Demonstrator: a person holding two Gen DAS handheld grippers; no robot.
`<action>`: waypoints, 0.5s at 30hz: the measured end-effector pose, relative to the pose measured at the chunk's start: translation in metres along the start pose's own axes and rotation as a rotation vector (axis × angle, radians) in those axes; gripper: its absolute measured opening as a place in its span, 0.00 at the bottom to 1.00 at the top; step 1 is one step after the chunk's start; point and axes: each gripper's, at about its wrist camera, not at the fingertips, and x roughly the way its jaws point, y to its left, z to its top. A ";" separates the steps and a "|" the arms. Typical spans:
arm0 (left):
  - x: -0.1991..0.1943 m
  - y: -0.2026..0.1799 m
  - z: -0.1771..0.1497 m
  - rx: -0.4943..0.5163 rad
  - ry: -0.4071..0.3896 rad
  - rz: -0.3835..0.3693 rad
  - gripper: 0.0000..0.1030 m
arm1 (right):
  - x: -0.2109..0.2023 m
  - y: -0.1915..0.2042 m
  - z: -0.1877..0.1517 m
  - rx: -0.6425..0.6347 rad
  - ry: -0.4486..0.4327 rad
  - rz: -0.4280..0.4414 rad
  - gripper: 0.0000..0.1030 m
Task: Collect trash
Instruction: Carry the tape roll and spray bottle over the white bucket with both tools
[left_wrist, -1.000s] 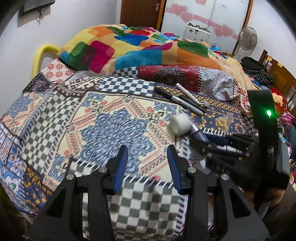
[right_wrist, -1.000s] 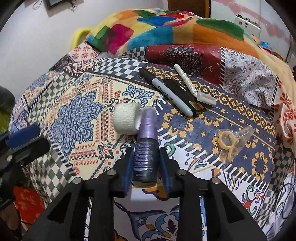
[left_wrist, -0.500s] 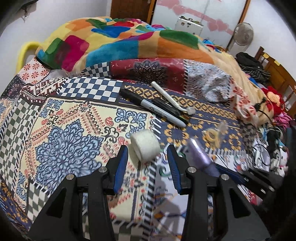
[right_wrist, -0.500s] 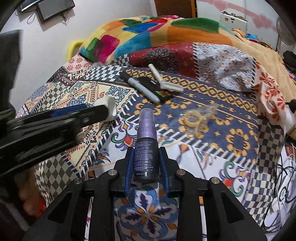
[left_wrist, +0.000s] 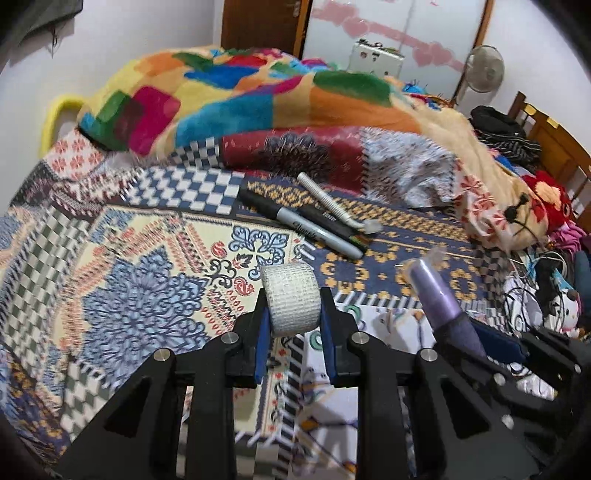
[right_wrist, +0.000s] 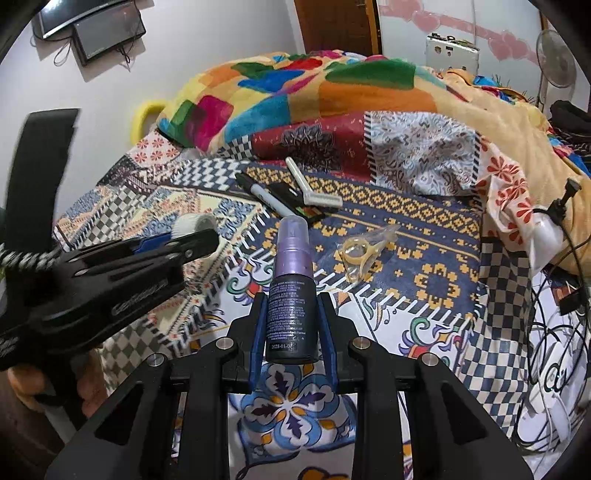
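- 2 grippers, 2 loads: your left gripper has its blue pads pressed on the flat ends of the white tape roll, so the roll's axis runs straight across from pad to pad; your right gripper is clamped on the dark lower body of the purple spray bottle, whose long axis points forward along the fingers, cap away from you.
- Both held things sit right at the fingertips, raised over the patterned bedspread; whether the roll's underside touches the cloth, you cannot tell.
- No bin or bag shows in either view, so you must judge for yourself which way the drop-off lies; the bottle's long axis means a tilt downward would probably let it slide out cap first.
- 4 loose things lie ahead of the claws, further up the bed: the grey marker, a flat black item touching it, the white razor lying over that, and a clear wrapper with a yellow ring.
- From the right wrist view the wrapper lies forward and to the right of the bottle, near; your right hand looks nearer to it, your left nearer to the marker group; neither claw can take more until it unloads.
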 end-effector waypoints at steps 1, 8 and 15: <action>-0.009 -0.001 0.001 0.004 -0.008 0.000 0.23 | -0.007 0.002 0.002 0.001 -0.009 0.001 0.23; -0.075 -0.005 0.005 0.010 -0.062 -0.007 0.23 | -0.057 0.019 0.010 -0.015 -0.080 0.008 0.23; -0.148 -0.003 -0.010 0.002 -0.127 0.018 0.23 | -0.108 0.044 0.006 -0.031 -0.128 0.018 0.23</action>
